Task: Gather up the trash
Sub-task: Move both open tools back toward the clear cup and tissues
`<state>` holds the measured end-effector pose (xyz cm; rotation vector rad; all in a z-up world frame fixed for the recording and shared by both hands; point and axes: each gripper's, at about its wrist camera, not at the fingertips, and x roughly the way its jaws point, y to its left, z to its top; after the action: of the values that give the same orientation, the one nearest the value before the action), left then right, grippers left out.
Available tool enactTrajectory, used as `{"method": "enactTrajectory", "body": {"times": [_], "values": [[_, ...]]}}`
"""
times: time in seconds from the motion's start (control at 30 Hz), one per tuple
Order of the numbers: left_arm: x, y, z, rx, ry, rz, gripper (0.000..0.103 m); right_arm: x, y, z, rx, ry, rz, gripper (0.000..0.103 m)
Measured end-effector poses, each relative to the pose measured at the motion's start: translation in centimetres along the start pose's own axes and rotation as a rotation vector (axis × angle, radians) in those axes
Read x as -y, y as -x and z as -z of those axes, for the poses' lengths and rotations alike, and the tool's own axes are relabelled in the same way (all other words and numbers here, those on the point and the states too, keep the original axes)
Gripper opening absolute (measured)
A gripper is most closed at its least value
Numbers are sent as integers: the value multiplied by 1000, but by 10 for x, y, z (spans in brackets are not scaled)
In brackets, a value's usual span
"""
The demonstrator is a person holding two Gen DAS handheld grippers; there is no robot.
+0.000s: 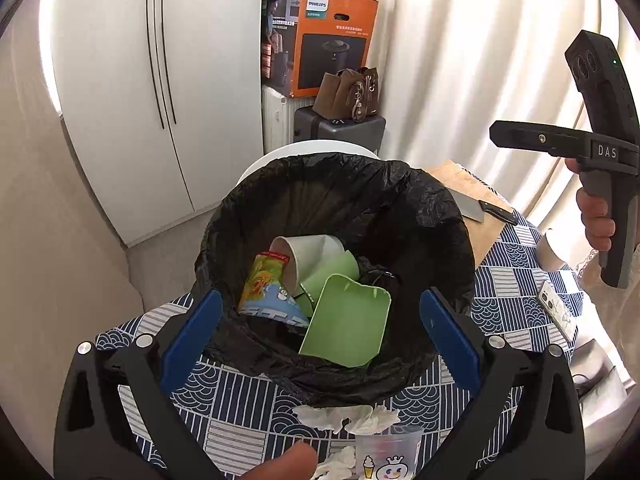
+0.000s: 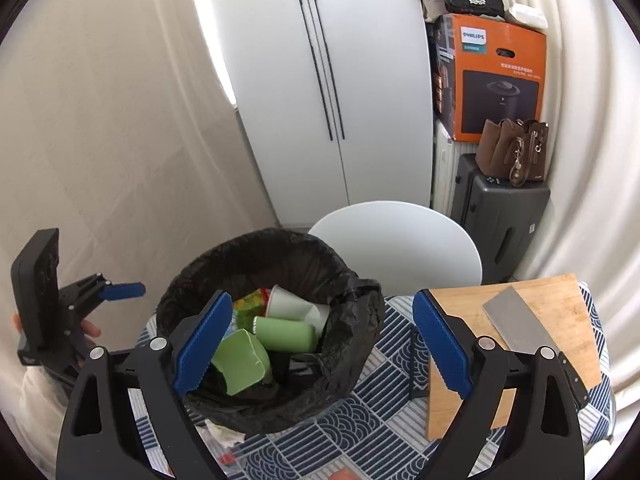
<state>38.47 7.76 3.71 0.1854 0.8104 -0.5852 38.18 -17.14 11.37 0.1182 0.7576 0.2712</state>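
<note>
A bin lined with a black bag (image 1: pixel 436 216) (image 2: pixel 352 320) stands on the patterned tablecloth. Inside lie a green carton (image 1: pixel 348 328) (image 2: pixel 240 360), a white paper cup (image 1: pixel 304 256) (image 2: pixel 286 304), a green cup (image 2: pixel 284 334) and a colourful wrapper (image 1: pixel 264 284). My left gripper (image 1: pixel 320 336) is open and empty just above the bin's near rim. My right gripper (image 2: pixel 322 344) is open and empty above the bin's right side. Crumpled white tissue (image 1: pixel 348 418) and a clear printed plastic cup (image 1: pixel 388 454) lie on the cloth in front of the bin.
A wooden cutting board (image 2: pixel 520 300) with a cleaver (image 2: pixel 516 324) lies right of the bin. A phone (image 1: pixel 554 306) and a small cup (image 1: pixel 550 248) sit at the table's right. A white chair (image 2: pixel 400 240), a suitcase (image 2: pixel 500 216) and stacked boxes stand behind.
</note>
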Motion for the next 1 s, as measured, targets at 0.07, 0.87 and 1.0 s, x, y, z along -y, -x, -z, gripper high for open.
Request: {"method": "enactTrajectory", "body": {"times": [0.07, 0.87, 1.0], "values": [[-1, 5, 5, -17, 24, -43, 97, -1, 4, 6, -7, 3, 5, 87], [43, 82, 85, -66, 151, -250, 97, -37, 67, 83, -64, 109, -36, 90], [45, 91, 99, -79, 182, -278, 97, -41, 70, 96, -77, 129, -39, 91]]}}
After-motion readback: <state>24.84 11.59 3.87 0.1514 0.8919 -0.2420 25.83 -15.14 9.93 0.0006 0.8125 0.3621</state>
